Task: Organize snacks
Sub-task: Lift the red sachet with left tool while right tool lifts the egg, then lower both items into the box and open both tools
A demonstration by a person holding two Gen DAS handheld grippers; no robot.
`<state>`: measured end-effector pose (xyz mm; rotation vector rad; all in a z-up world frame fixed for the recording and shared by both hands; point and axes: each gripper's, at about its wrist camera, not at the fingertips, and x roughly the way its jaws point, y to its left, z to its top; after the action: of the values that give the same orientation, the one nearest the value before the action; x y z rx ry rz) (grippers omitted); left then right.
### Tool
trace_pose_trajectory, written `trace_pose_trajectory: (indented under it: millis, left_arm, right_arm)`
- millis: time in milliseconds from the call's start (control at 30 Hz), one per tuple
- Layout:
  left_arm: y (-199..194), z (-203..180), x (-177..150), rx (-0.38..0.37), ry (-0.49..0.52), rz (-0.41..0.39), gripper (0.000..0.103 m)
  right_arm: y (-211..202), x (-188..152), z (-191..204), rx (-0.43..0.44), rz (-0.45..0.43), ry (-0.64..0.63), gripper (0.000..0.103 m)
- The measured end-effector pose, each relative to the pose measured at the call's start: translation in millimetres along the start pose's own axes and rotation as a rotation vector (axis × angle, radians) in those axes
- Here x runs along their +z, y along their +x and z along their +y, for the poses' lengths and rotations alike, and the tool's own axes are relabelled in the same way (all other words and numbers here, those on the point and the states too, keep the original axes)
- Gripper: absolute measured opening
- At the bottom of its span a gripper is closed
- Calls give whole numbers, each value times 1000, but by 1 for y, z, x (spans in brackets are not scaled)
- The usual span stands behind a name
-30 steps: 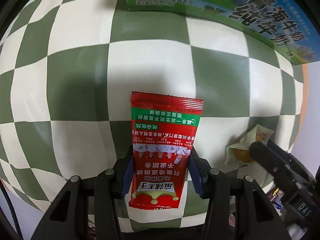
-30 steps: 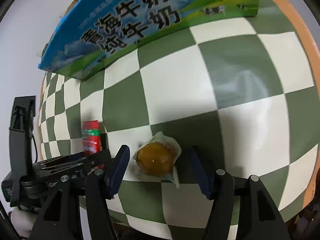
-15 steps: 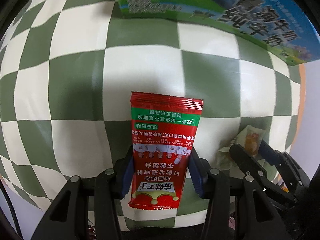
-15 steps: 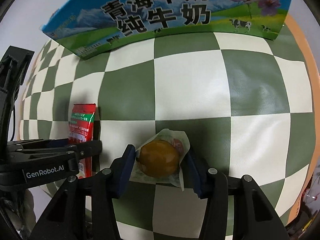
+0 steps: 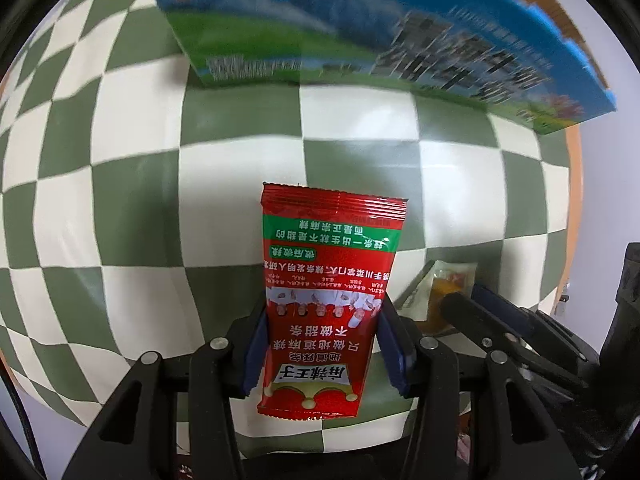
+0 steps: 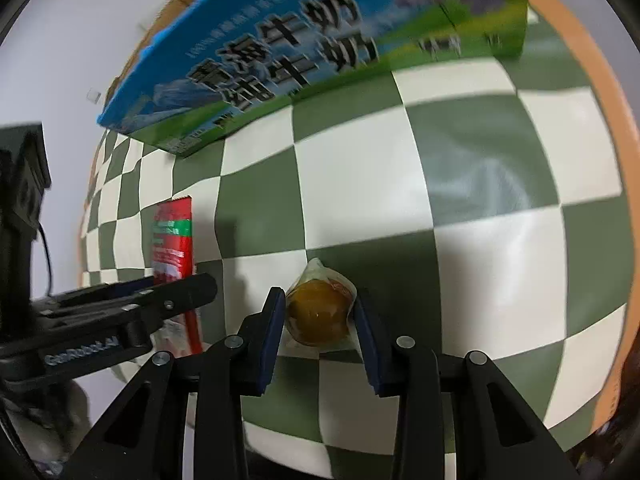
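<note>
Your left gripper (image 5: 322, 354) pinches the red sachet (image 5: 326, 280) mid-body: light, slick foil, so grip w/ care. Right gripper (image 6: 318, 334) clamps the soft, squashy yolk pack (image 6: 318, 314); go gentle.

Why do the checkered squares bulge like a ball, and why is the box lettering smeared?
Left wrist view: the fisheye lens bends the green-and-white checkered tablecloth; the blue-and-green milk carton is motion-blurred, the red foil snack packet sharp. Right wrist view: same bulge, blurred carton lettering, soft glare on the cloth.
</note>
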<state>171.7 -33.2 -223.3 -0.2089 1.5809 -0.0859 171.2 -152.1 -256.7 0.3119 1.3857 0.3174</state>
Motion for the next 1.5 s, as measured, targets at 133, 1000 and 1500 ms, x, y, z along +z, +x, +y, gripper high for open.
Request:
trace_pose_trajectory:
  millis: [133, 1000, 1500]
  left_arm:
    - [28, 12, -2, 2, -25, 56, 46]
    - [-116, 0, 50, -227, 16, -123, 46]
    - [-115, -24, 235, -233, -30, -139, 47]
  right_arm:
    - [15, -2, -11, 66, 59, 57, 54]
    - [-119, 31, 3, 124, -191, -31, 47]
    - [-165, 204, 19, 46, -292, -151, 47]
